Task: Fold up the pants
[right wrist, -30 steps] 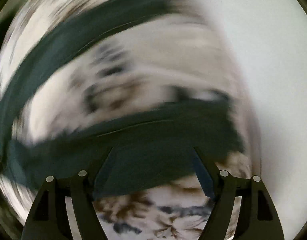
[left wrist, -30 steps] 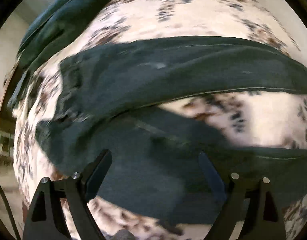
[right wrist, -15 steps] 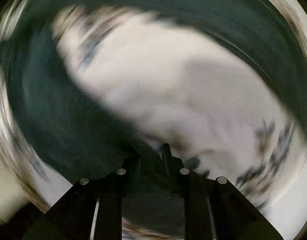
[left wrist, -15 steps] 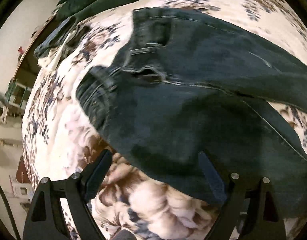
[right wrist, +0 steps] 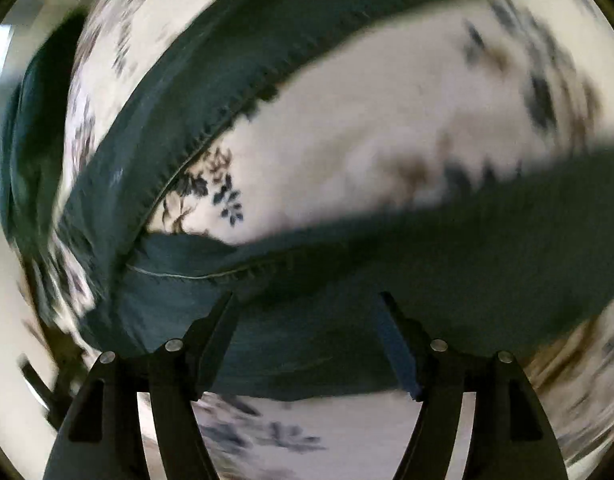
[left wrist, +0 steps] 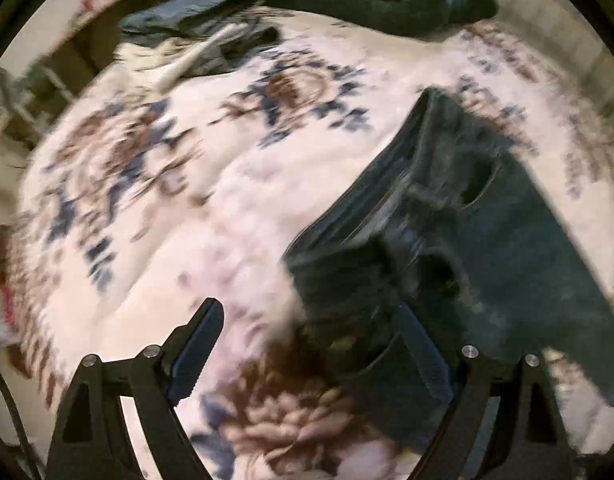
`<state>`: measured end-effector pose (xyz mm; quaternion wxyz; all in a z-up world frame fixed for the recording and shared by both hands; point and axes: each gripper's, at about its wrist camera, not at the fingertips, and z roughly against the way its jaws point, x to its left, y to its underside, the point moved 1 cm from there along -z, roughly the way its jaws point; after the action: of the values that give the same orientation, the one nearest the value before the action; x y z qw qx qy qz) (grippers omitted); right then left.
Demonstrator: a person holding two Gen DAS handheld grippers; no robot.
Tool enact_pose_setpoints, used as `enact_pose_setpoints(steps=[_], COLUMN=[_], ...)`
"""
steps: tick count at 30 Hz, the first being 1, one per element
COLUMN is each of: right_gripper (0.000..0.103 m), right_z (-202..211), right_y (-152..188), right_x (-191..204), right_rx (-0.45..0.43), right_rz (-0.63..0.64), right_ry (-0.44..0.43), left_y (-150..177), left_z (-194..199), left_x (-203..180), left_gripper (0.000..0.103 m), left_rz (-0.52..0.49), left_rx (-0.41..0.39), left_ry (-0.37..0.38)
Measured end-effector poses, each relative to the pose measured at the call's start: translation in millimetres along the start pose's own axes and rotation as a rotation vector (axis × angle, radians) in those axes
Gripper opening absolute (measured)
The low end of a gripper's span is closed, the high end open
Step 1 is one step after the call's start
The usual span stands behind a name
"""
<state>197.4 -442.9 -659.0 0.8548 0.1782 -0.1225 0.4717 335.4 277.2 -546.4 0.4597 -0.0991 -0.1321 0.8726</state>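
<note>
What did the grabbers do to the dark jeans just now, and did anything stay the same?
The right hand-held gripper, clamped shut half a second ago, has opened again above a leg of the dark denim pants. The left hand-held gripper swung left: the waistband slid from the middle to the right of its view. It stayed open, and the pants stayed spread, legs apart, on the floral bedspread.

Your pants (left wrist: pixel 487 248): dark denim, matt, coarse weave, pale stitched seams. In right wrist view, pants (right wrist: pixel 347 300) read same matt cloth, puckered hem stitching. Your floral bedcover (left wrist: pixel 235 200): soft plush cloth, fuzzy nap, matt. Left gripper (left wrist: pixel 311 340): matt black plastic arms, ribbed blue pads, bright metal screw heads. Right gripper (right wrist: pixel 307 336): same finish as far as blur let you tell.
</note>
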Motion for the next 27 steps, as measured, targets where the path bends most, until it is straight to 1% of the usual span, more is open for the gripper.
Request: enact_pose_setpoints(steps=[1, 2, 3, 4, 5, 6, 7, 8, 9, 10, 11, 12, 13, 14, 15, 16, 17, 18, 19, 21, 22, 23, 24, 27], right_gripper=[0.072, 0.072, 0.072, 0.072, 0.072, 0.072, 0.072, 0.073, 0.076, 0.076, 0.076, 0.076, 0.076, 0.076, 0.076, 0.076, 0.076, 0.076, 0.076, 0.076, 0.076, 0.076, 0.076, 0.076], right_z=[-24, -32, -35, -46, -59, -74, -76, -80, -92, -93, -94, -98, -99, -98, -94, -90, -88, -87, -88, -99, -102, -109, -116, -152], right_y=[9, 2, 4, 2, -8, -4, -4, -10, -29, -32, -35, -39, -41, -41, -41, -39, -38, -38, -39, -39, -41, -42, -43, -36], right_x=[25, 34, 30, 35, 49, 72, 78, 95, 123, 130, 139, 155, 167, 180, 190, 206, 222, 240, 265, 324, 350, 380, 405, 495], right_rx=[0.004, 0.016, 0.031, 0.034, 0.029, 0.023, 0.017, 0.013, 0.011, 0.009, 0.013, 0.021, 0.025, 0.028, 0.032, 0.033, 0.038, 0.051, 0.069, 0.071, 0.068, 0.074, 0.082, 0.112], right_rz=[-0.031, -0.050, -0.057, -0.059, -0.050, -0.031, -0.011, -0.002, 0.007, 0.016, 0.024, 0.030, 0.044, 0.070, 0.100, 0.145, 0.180, 0.223, 0.290, 0.388, 0.441, 0.502, 0.552, 0.742], right_ry=[0.002, 0.007, 0.020, 0.033, 0.043, 0.054, 0.082, 0.090, 0.094, 0.095, 0.081, 0.067, 0.055, 0.054, 0.054, 0.052, 0.049, 0.048, 0.050, 0.057, 0.062, 0.065, 0.063, 0.095], left_y=[-10, -24, -34, -47, -55, -64, -69, -71, -69, -63, -58, -50, -44, -38, -34, -32, -31, -30, -24, -11, -5, -2, -1, -5], left_z=[-1, -4, -9, -19, -27, -45, -61, -87, -107, -125, -134, -139, -137, -126, -114, -103, -93, -85, -87, -109, -117, -120, -117, -115], left_x=[-2, -7, -12, -21, -27, -37, -42, -47, -50, -52, -53, -55, -55, -52, -46, -38, -26, -7, 11, 28, 34, 36, 37, 32], left_gripper=[0.089, 0.089, 0.089, 0.089, 0.089, 0.089, 0.089, 0.088, 0.087, 0.086, 0.083, 0.056, 0.033, 0.027, 0.024, 0.023, 0.023, 0.023, 0.025, 0.025, 0.025, 0.025, 0.025, 0.026], left_rz=[-0.017, -0.053, -0.088, -0.152, -0.188, -0.245, -0.274, -0.290, -0.306, -0.311, -0.312, -0.323, -0.342, -0.356, -0.357, -0.340, -0.297, -0.195, -0.080, 0.048, 0.102, 0.132, 0.138, 0.086], left_rx=[0.016, 0.043, 0.065, 0.107, 0.129, 0.193, 0.256, 0.347, 0.428, 0.505, 0.547, 0.574, 0.552, 0.490, 0.414, 0.342, 0.276, 0.212, 0.180, 0.225, 0.228, 0.216, 0.184, 0.140], left_ry=[0.039, 0.080, 0.098, 0.120, 0.134, 0.157, 0.166, 0.177, 0.207, 0.224, 0.243, 0.268, 0.259, 0.277, 0.273, 0.262, 0.274, 0.338, 0.415, 0.449, 0.463, 0.481, 0.494, 0.491])
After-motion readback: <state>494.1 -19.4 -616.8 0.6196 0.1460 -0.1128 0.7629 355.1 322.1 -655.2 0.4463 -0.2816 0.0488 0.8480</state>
